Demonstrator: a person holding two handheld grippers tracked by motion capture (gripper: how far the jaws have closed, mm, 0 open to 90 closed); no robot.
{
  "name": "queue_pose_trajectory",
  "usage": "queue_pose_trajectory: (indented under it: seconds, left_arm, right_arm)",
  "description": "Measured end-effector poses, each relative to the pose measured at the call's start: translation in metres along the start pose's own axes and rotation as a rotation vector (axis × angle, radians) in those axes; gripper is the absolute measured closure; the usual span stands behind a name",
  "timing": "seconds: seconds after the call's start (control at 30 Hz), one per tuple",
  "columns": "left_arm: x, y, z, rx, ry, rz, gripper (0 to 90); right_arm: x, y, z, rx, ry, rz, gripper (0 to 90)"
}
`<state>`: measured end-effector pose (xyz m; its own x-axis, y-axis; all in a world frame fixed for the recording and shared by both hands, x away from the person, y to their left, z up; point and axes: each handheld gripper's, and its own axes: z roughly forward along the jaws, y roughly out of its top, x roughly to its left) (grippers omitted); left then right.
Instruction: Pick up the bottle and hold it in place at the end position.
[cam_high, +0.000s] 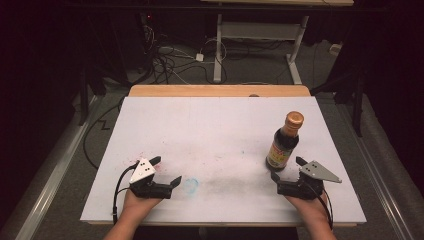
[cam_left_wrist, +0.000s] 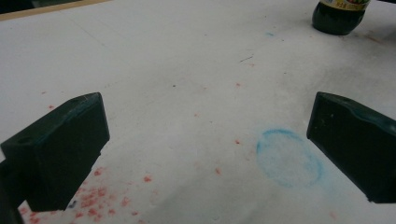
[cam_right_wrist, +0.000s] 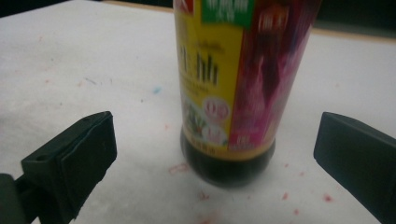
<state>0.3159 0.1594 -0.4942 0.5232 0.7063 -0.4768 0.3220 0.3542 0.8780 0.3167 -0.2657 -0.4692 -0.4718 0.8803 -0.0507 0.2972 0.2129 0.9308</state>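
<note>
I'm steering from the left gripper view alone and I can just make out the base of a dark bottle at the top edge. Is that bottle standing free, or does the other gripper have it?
Observer: Free. In the right gripper view the bottle stands upright on the table between the open jaws of the right gripper, and neither jaw touches it.
Operator: Is it capped?
Observer: Yes, the high view shows a copper-coloured cap on its neck.
Operator: And where is my gripper relative to it?
Observer: In the high view the left gripper sits near the table's front edge, well to the left of the bottle, jaws open over a faint blue ring.
</note>
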Motion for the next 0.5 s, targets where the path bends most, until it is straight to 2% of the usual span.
queue_pose_trajectory:
  seconds: [0.07,0.2,0.4,0.5]
  left_arm:
    - [0.000,0.000,0.000,0.003,-0.001,0.002,0.0]
    - [0.000,0.000,0.001,0.007,0.003,0.004,0.0]
    - [-0.001,-0.001,0.002,0.025,-0.001,0.016,0.0]
    - [-0.001,-0.001,0.000,0.015,-0.009,0.013,0.0]
  right_arm:
    - [-0.001,0.008,-0.002,-0.022,0.008,0.006,0.2]
    - [-0.002,0.017,-0.001,-0.016,0.004,0.006,0.2]
    - [-0.011,0.036,0.012,-0.014,-0.001,0.032,1.6]
    - [-0.013,0.043,0.017,-0.024,0.000,0.032,4.9]
